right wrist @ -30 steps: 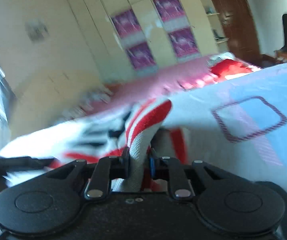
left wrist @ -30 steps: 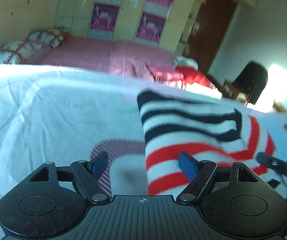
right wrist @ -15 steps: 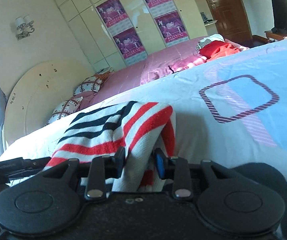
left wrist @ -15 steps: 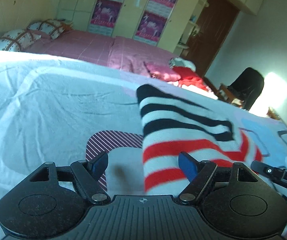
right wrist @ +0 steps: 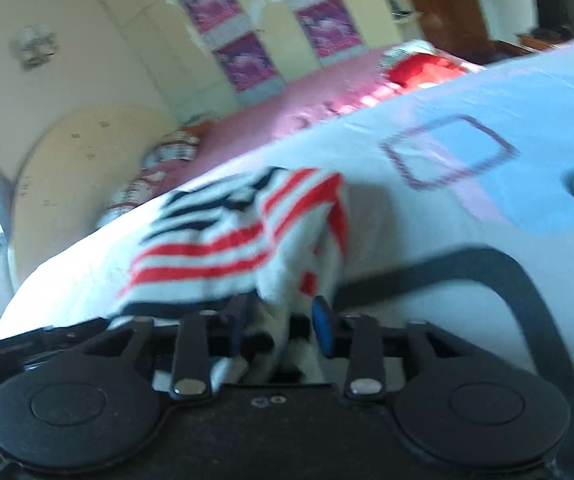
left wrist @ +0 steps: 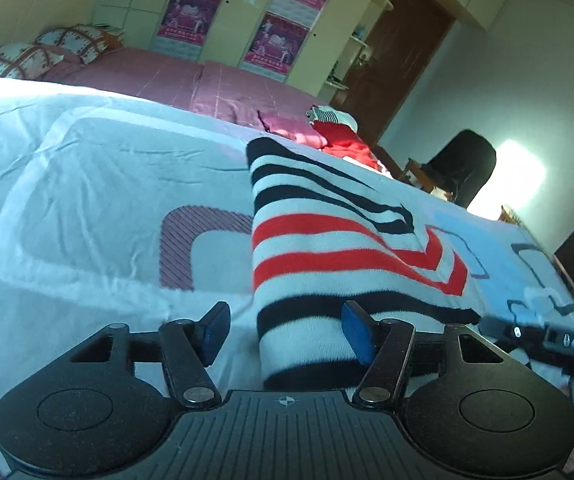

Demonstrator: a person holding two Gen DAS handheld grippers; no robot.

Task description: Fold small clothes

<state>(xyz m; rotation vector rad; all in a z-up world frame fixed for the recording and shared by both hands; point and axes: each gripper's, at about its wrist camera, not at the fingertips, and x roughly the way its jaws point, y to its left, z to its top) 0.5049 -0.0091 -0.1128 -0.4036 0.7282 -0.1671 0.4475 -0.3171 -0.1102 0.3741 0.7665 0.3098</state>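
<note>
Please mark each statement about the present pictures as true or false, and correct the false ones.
1. The left gripper is open. True.
2. The striped garment has only black and white stripes. False: it has red stripes too.
3. The garment lies on the bed cover printed with square outlines. True.
4. The right gripper has nothing between its fingers. False: a fold of the garment sits between them; the picture is too blurred to tell whether they pinch it.
5. The pink bed in the background has no pillows. False: patterned pillows lie at its head.
</note>
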